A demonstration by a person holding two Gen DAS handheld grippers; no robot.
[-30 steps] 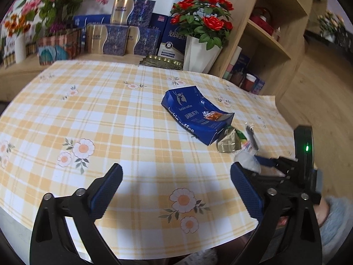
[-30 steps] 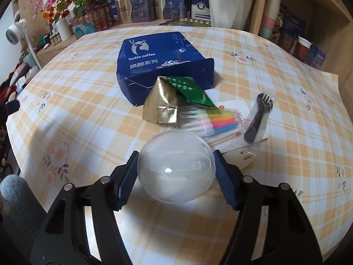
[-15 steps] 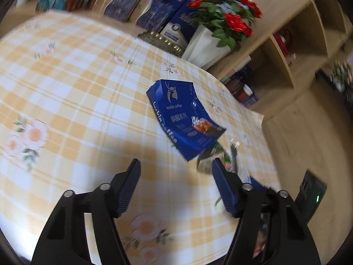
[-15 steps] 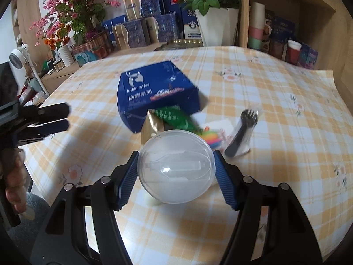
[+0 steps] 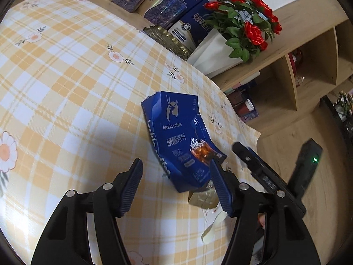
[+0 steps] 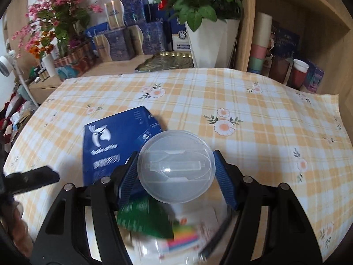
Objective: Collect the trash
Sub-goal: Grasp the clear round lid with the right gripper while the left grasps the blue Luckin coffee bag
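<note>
Jaws of your right gripper clamp the clear dome lid above the blue coffee box — your left gripper is closing, nothing gripped, just before that box on the table.

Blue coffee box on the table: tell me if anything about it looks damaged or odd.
The blue coffee box looks torn open: its far end is ragged and gaping, and it lies flat on the checked tablecloth. A crumpled gold wrapper lies against its near corner.
</note>
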